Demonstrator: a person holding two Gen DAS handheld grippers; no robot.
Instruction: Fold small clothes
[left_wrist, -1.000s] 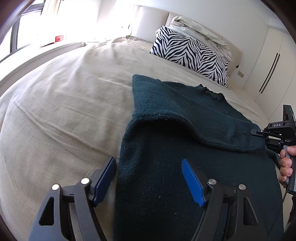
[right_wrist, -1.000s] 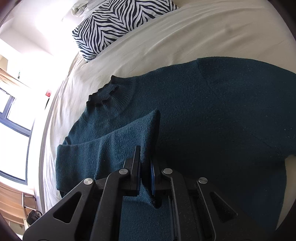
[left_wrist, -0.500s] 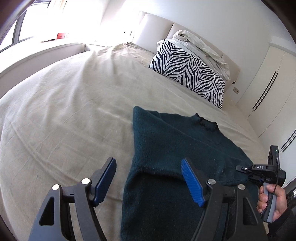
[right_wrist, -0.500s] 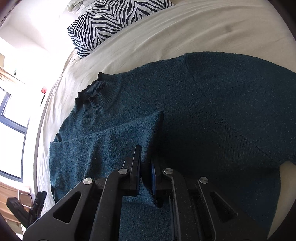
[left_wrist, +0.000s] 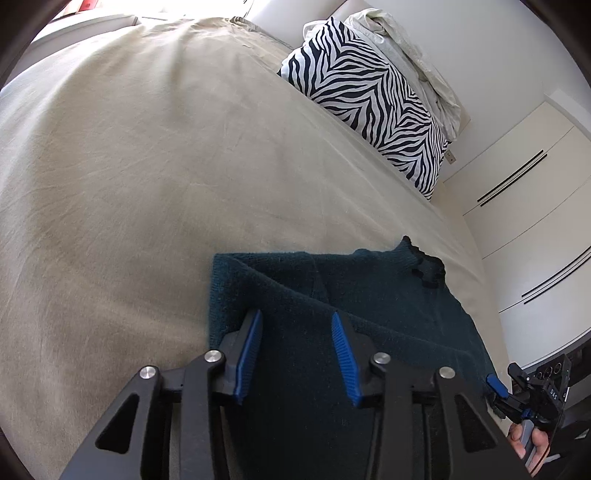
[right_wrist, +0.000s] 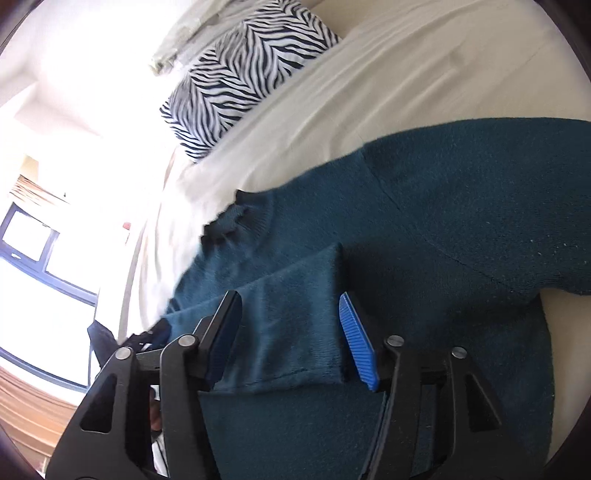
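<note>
The sweater (right_wrist: 461, 229) is running off the right edge — its hem is hiding behind the right gripper (right_wrist: 288, 339); the window (right_wrist: 44, 280) is blowing out white.

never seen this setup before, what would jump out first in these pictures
The dark teal sweater spread on the beige bed draws the eye first, one sleeve folded across its body and lying between the open fingers of the right tool. Next comes the zebra-striped pillow at the head of the bed. The left tool is open too, over the sweater's near edge.
</note>
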